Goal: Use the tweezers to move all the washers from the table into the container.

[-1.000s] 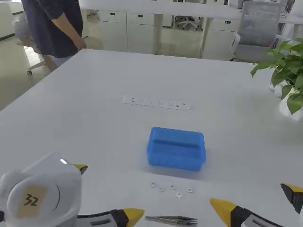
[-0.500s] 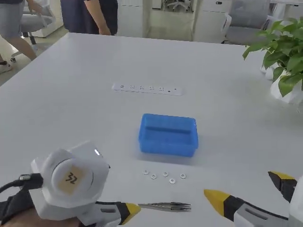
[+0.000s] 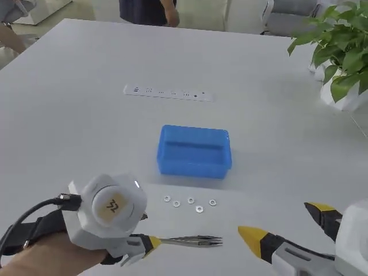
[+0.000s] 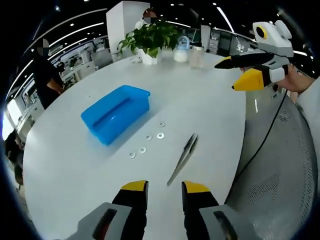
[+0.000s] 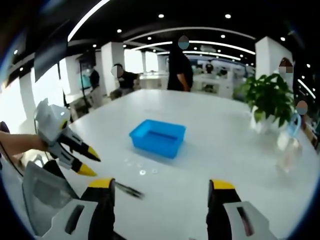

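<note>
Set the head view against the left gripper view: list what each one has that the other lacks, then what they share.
Head view: a power strip on the table, beyond the blue container. Left gripper view: what look like two bottles beside the plant. Shared: the container, five washers in front of it, the tweezers, the plant, and the right gripper with its fingers apart.

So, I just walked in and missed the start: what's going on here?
A person holds a gripper in each hand over a white table. The left gripper, jaws open, sits at the near end of the tweezers, which lie flat, not yet gripped. The right gripper hovers open alongside. Five washers lie on the table in front of the blue container.
</note>
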Action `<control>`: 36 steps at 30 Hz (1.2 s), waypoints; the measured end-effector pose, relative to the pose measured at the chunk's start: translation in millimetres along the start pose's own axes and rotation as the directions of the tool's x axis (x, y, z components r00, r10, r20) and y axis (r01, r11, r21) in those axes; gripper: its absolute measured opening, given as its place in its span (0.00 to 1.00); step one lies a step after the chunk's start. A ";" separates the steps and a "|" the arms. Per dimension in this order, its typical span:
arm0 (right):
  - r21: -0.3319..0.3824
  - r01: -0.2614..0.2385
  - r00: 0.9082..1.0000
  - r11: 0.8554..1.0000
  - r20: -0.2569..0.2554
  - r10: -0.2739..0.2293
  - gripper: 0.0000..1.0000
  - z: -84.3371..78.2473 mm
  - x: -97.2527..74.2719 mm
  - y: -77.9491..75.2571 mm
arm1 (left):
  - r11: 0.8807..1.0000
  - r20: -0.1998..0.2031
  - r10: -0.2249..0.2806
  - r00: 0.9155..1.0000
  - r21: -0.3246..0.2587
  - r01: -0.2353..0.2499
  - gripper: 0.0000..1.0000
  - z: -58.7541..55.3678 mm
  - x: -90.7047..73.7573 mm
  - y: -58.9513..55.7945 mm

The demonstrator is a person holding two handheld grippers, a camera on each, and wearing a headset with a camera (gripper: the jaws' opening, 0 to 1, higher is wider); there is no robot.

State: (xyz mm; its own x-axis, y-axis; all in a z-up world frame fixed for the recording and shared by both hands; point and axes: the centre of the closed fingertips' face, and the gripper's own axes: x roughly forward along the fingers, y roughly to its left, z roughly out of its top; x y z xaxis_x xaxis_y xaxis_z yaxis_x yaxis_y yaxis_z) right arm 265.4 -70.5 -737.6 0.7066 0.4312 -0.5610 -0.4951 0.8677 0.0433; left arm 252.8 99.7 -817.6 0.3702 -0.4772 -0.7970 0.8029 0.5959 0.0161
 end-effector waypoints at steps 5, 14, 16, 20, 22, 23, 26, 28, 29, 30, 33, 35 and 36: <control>-0.007 -0.015 1.000 1.000 -0.021 0.015 0.73 -2.1 2.9 3.6 | 0.998 -0.078 -0.058 0.995 0.013 0.059 0.20 -13.4 21.4 -7.4; -0.016 -0.020 0.999 1.000 -0.044 0.019 0.73 -8.0 7.1 1.3 | 0.995 -0.111 -0.066 0.992 0.070 0.074 0.18 -20.3 41.2 -7.3; -0.014 -0.018 0.999 1.000 -0.043 0.017 0.72 -7.3 7.2 -0.3 | 0.991 -0.088 -0.078 0.993 0.101 0.086 0.18 -15.6 43.3 -5.1; -0.016 -0.013 0.999 1.000 -0.039 0.012 0.72 -6.1 5.9 -2.4 | 0.991 -0.121 -0.078 0.990 0.100 0.091 0.15 -18.0 42.8 -2.7; -0.015 -0.010 0.999 1.000 -0.039 0.009 0.72 -6.5 5.2 -3.4 | 0.985 -0.130 -0.094 0.987 0.135 0.111 0.13 -17.1 43.6 -5.3; -0.012 -0.010 0.999 1.000 -0.038 0.009 0.72 -6.6 4.9 -3.4 | 0.981 -0.134 -0.093 0.987 0.156 0.114 0.12 -16.5 44.3 -6.5; -0.010 -0.006 0.999 1.000 -0.037 0.006 0.71 -6.6 3.3 -3.2 | 0.975 -0.140 -0.099 0.985 0.185 0.125 0.07 -15.8 44.5 -11.5; -0.013 -0.005 0.999 1.000 -0.035 0.005 0.71 -6.3 2.3 -2.2 | 0.968 -0.158 -0.085 0.984 0.221 0.119 0.00 -16.6 43.9 -9.6; -0.017 -0.003 0.999 1.000 -0.033 0.002 0.71 -5.7 1.5 -1.6 | 0.965 -0.150 -0.090 0.985 0.230 0.123 0.00 -15.5 44.1 -11.1; -0.023 0.000 1.000 1.000 -0.030 0.000 0.71 -4.8 0.6 -1.2 | 0.964 -0.153 -0.092 0.984 0.236 0.127 0.00 -16.4 43.6 -12.9; -0.032 0.002 1.000 0.999 -0.027 -0.003 0.70 -4.5 -0.6 -0.7 | 0.959 -0.158 -0.108 0.981 0.245 0.145 0.00 -16.8 42.7 -16.7; -0.030 0.001 1.000 1.000 -0.024 -0.001 0.70 -3.8 -1.7 0.0 | 0.958 -0.160 -0.113 0.981 0.243 0.150 0.00 -17.1 42.6 -18.3; -0.030 0.001 1.000 1.000 -0.023 -0.001 0.70 -3.5 -2.0 0.2 | 0.956 -0.158 -0.113 0.981 0.251 0.151 0.00 -17.2 41.0 -20.3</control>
State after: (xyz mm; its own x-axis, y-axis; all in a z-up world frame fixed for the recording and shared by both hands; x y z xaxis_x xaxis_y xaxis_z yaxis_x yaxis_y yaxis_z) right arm 262.1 -72.1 -739.4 0.6954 0.4243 -0.5800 -0.5099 0.8601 0.0179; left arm 243.7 79.1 -861.0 0.1980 -0.4335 -0.8791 0.9408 0.3358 0.0463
